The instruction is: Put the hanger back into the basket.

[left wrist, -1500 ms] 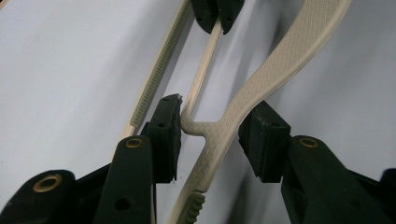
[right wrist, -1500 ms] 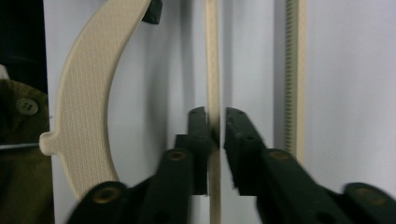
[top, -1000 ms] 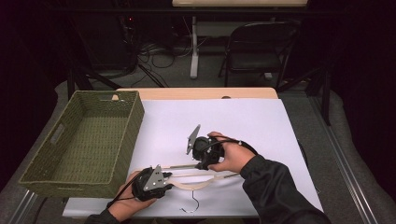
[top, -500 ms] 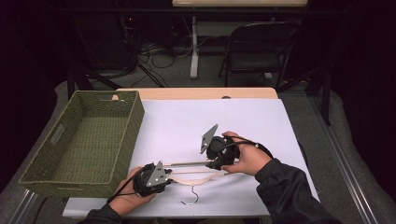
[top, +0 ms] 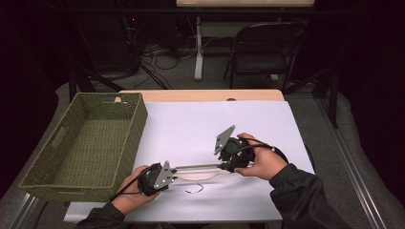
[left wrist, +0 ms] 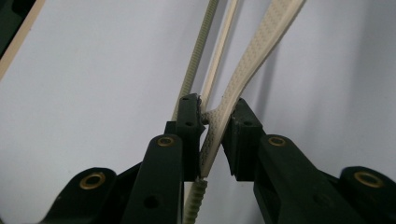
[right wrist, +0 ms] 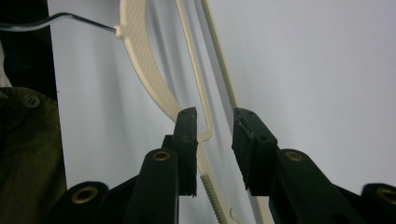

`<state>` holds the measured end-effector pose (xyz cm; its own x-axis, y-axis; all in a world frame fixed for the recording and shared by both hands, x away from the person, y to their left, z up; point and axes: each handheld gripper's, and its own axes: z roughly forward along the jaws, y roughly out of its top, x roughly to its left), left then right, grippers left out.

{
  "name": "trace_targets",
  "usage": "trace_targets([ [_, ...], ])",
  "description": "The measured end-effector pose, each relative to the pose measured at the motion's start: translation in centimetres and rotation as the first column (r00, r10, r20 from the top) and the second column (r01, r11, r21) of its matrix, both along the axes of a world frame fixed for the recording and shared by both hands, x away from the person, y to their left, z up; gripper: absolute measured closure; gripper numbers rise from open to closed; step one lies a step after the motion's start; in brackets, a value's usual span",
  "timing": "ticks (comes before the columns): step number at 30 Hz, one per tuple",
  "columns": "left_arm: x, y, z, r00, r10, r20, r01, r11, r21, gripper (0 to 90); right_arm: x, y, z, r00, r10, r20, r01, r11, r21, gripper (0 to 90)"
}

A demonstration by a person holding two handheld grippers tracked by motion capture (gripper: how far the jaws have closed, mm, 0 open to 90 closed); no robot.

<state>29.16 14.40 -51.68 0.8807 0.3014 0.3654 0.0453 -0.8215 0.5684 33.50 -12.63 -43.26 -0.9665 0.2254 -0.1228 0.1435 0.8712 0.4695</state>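
Observation:
A cream plastic hanger (top: pixel 200 168) with a wire hook (top: pixel 193 190) lies flat on the white table (top: pixel 229 119), between my two grippers. My left gripper (top: pixel 175 171) is at its left end. In the left gripper view its jaws have just been closing, and the left gripper (left wrist: pixel 215 109) now pinches the textured hanger arm (left wrist: pixel 247 60). My right gripper (top: pixel 220 167) is at the hanger's right end. In the right gripper view the right gripper (right wrist: pixel 215 116) has narrowed a little around the hanger's thin bar (right wrist: pixel 201 112), and a gap still shows beside the right pad. The hook (right wrist: pixel 70 18) points away at upper left.
A green woven basket (top: pixel 131 129) stands on the table's left side, close to my left hand. A dark sleeve (top: pixel 305 195) comes in at the bottom right. A folding chair (top: pixel 267 47) and cables are on the floor beyond the table's far edge.
My right hand and its gripper have shifted to the right, to the hanger's end. My left hand has stayed where it was.

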Motion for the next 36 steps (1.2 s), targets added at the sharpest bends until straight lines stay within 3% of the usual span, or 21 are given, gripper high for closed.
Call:
trace_targets([
  [18, 0.1, -0.7, 1.3, 0.9977, -0.053, 0.043, 0.051, 0.9983, 0.029, 86.4, 0.0, -1.8, 0.2, 0.9991, -0.035, 0.022, 0.034, 0.9991, 0.026, 72.0],
  [36, 1.1, -0.6, 2.5, 0.9994, 0.019, 0.028, -0.019, 0.9998, 0.007, 87.1, 0.1, -2.9, 0.7, 0.9977, -0.059, 0.035, 0.057, 0.997, 0.053, 71.7],
])
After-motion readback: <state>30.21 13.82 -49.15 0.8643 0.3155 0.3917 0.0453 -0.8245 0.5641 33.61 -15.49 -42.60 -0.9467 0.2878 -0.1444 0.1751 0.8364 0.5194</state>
